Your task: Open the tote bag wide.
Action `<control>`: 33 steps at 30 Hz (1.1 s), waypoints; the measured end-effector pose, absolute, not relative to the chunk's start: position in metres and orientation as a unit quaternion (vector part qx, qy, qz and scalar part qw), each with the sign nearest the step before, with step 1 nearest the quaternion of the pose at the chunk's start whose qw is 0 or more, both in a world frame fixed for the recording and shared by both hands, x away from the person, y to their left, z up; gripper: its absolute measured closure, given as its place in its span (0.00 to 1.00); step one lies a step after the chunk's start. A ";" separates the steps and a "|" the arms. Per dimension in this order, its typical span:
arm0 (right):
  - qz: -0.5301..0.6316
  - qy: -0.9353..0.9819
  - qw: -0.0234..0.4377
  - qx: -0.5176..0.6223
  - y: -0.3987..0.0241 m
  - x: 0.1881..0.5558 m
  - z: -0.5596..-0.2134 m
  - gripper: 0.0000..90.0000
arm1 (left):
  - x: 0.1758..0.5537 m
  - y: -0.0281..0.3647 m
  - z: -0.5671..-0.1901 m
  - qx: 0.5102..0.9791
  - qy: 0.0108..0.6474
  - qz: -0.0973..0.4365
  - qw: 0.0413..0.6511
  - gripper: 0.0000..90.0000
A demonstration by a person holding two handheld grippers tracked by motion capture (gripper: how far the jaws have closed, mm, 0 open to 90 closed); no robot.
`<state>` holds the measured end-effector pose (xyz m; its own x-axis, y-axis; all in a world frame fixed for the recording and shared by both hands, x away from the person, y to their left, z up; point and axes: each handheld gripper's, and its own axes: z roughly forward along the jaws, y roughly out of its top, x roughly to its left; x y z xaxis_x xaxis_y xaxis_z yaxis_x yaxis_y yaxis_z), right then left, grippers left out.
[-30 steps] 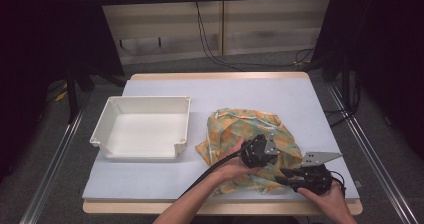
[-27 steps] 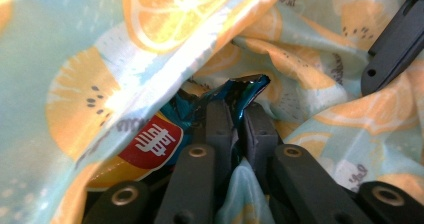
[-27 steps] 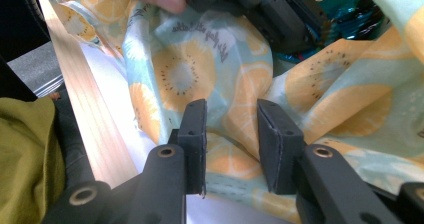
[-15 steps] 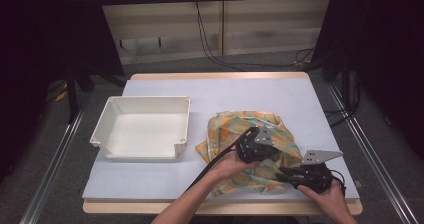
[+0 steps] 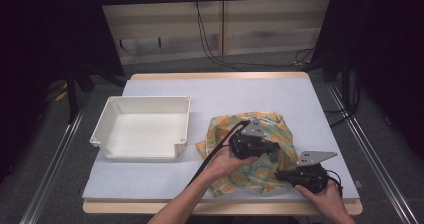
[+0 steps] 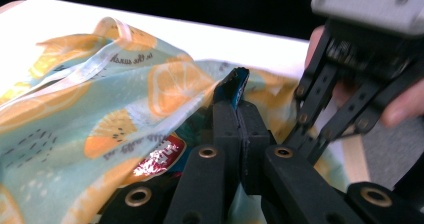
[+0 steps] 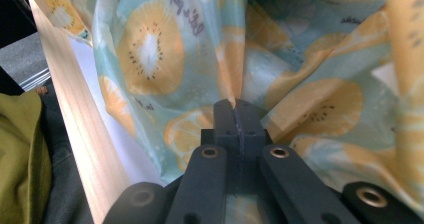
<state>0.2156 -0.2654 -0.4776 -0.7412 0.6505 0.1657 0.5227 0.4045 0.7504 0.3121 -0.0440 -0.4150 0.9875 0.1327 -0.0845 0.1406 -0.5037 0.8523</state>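
A cloth bag (image 5: 272, 126) printed with orange slices lies crumpled at the table's near right. My left gripper (image 5: 269, 149) is over its middle. In the left gripper view the jaws (image 6: 239, 106) are shut on a thin dark blue edge (image 6: 234, 81) sticking up from the bag (image 6: 100, 94); what that edge belongs to I cannot tell. A red wrapper (image 6: 160, 159) shows inside the bag. My right gripper (image 5: 281, 175) is at the bag's near edge. Its jaws (image 7: 235, 106) have just been closing and are shut on a fold of the fabric (image 7: 150, 49).
A white empty tray (image 5: 107, 129) sits to the left of the bag. The table's wooden front edge (image 7: 75, 129) runs close to the right gripper. The right gripper (image 6: 350, 84) stands near the left one's jaws. Cables hang behind the table.
The left gripper has risen a little and shifted toward the bag's far side, lifting fabric with it. The right hand has stayed where it was at the near edge.
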 end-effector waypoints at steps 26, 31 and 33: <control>0.495 0.785 0.130 0.349 -0.282 0.205 -0.433 0.82 | 0.310 -0.037 -0.416 0.873 0.077 -0.004 0.482 0.99; 0.509 0.770 0.157 0.352 -0.292 0.205 -0.416 0.79 | 0.311 -0.038 -0.417 0.875 0.077 -0.003 0.478 0.99; 0.513 0.763 0.170 0.354 -0.295 0.206 -0.409 0.71 | 0.310 -0.038 -0.416 0.876 0.076 0.000 0.475 0.99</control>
<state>0.2060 -0.2948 -0.4092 -0.6913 0.7152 0.1033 0.3663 0.2236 0.9032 0.3105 -0.0380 -0.4162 0.9883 0.1337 -0.0728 0.1339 -0.5363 0.8333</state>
